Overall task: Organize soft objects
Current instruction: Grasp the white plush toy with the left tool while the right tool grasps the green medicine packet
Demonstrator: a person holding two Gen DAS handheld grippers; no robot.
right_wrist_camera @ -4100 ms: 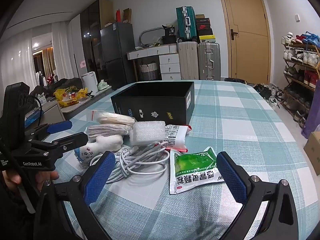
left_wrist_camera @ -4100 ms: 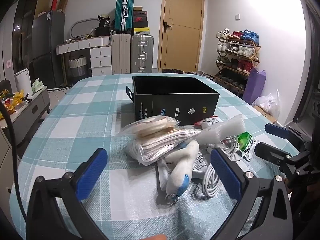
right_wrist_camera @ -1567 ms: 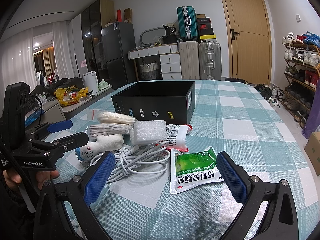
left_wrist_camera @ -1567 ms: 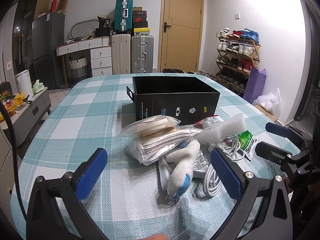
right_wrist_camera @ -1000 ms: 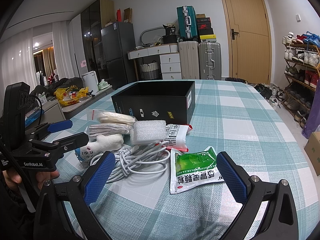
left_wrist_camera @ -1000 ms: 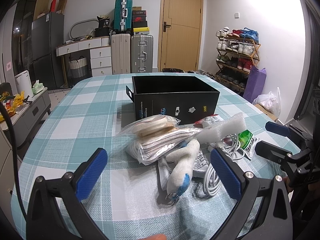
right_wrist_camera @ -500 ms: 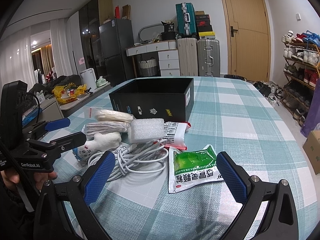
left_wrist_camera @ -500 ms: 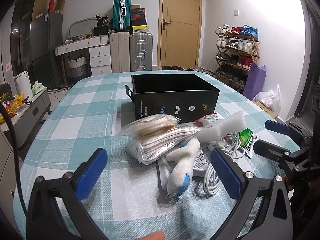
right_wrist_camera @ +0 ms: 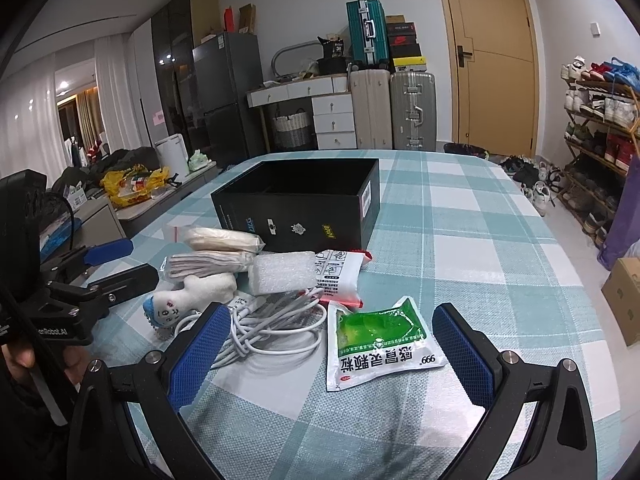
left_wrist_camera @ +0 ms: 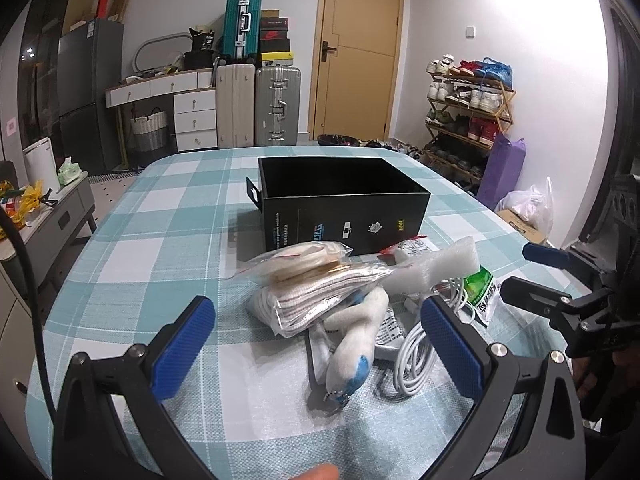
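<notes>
You're in a lived-in home: a shoe rack, suitcases, a fridge and a checked-cloth table.

Bagged cloths, plush toy and foam block lie heaped before the open black box.

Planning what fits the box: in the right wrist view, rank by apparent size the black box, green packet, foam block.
1. Black box
2. Green packet, though nearness enlarges it
3. Foam block
</notes>
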